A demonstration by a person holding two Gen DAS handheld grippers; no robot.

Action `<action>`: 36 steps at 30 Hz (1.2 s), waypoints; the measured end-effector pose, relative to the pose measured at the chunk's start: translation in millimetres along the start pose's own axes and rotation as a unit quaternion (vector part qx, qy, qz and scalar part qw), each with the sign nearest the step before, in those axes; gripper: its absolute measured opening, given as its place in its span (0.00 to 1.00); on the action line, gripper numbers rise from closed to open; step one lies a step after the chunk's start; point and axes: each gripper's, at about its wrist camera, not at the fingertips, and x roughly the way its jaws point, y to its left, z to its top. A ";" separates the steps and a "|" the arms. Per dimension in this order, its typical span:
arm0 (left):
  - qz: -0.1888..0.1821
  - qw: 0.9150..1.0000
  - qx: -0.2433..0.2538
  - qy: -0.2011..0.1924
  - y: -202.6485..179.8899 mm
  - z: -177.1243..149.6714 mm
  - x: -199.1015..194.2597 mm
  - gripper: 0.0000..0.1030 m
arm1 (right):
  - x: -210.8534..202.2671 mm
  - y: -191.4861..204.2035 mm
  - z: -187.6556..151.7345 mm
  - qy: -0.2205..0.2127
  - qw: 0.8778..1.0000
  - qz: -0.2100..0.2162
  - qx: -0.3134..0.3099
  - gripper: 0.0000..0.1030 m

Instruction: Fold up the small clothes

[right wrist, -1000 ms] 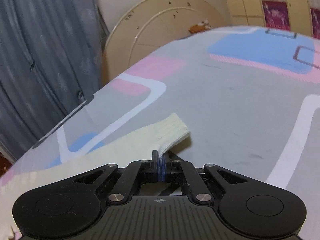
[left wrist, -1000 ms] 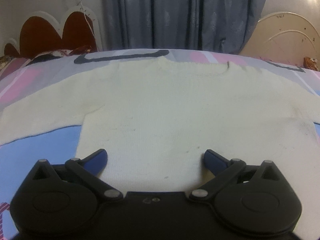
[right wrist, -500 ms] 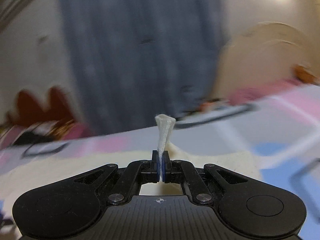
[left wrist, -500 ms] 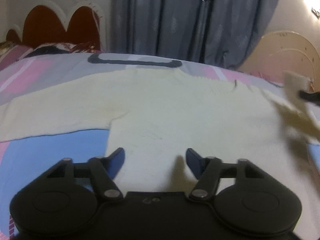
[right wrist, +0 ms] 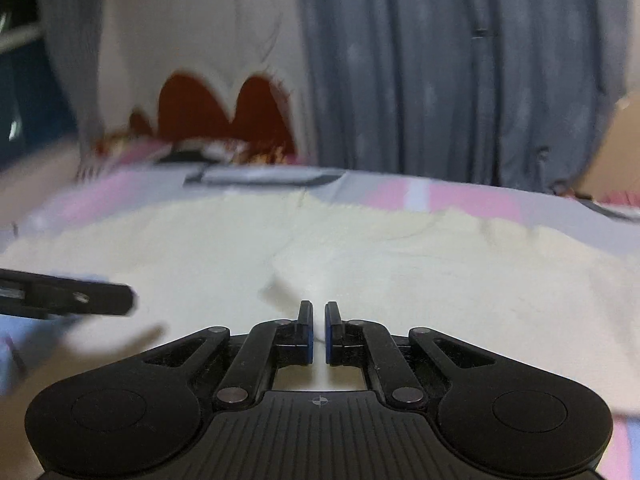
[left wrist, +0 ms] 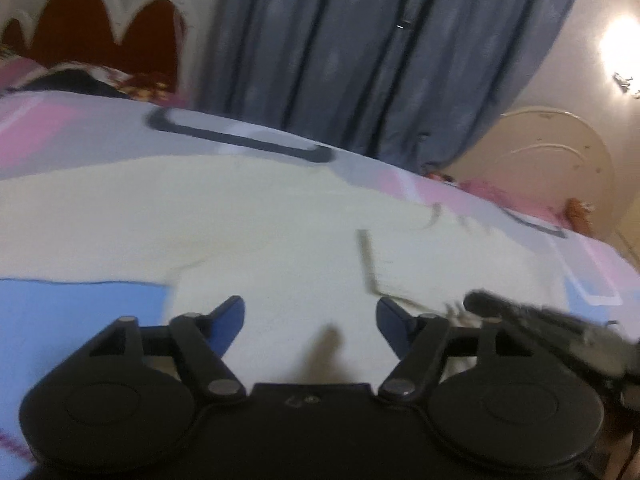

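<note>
1. On the bed (left wrist: 60,148), a cream sweater (left wrist: 248,216) lies spread flat, one sleeve folded across its body toward 3 o'clock.
2. The left claw (left wrist: 310,316) hovers above the hem, opening, nothing between its pads.
3. The right claw (right wrist: 318,330), nearly together, pinches the folded sleeve (right wrist: 320,280).

Garment: a cream knit sweater (left wrist: 248,232) lies flat on a patterned bedsheet (left wrist: 80,304), one sleeve folded across its body at three o'clock.
Left gripper (left wrist: 310,316): at six o'clock, over the sweater's hem, blue-tipped jaws apart and opening, nothing between them.
Right gripper (left wrist: 476,300): a blurred dark shape entering at four o'clock, at the folded sleeve's cuff.
Backdrop: grey-blue curtain (left wrist: 360,48) at twelve o'clock; scalloped red headboard (left wrist: 100,28) at ten o'clock; cream board (left wrist: 560,168) at two o'clock.
</note>
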 end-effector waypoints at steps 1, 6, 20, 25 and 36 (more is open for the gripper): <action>-0.012 1.000 0.000 0.002 -6.6 3.0 7.6 0.61 | -5.9 -8.7 -2.6 0.001 1.000 -0.009 0.012 0.02; -0.049 0.998 -0.010 0.042 -36.3 15.3 55.5 0.48 | -34.6 -37.0 -11.9 0.015 0.998 -0.046 0.047 0.02; 0.036 0.999 -0.022 -0.006 36.8 29.1 32.5 0.05 | -73.9 -72.5 -19.8 0.028 0.992 -0.062 0.103 0.02; 0.040 0.999 -0.006 0.001 34.7 21.6 33.2 0.05 | -86.0 -77.3 -12.9 0.003 0.988 -0.094 0.123 0.02; 0.043 0.999 -0.010 0.007 42.5 12.7 37.4 0.05 | -79.1 -96.2 -5.0 0.026 0.984 -0.142 0.103 0.02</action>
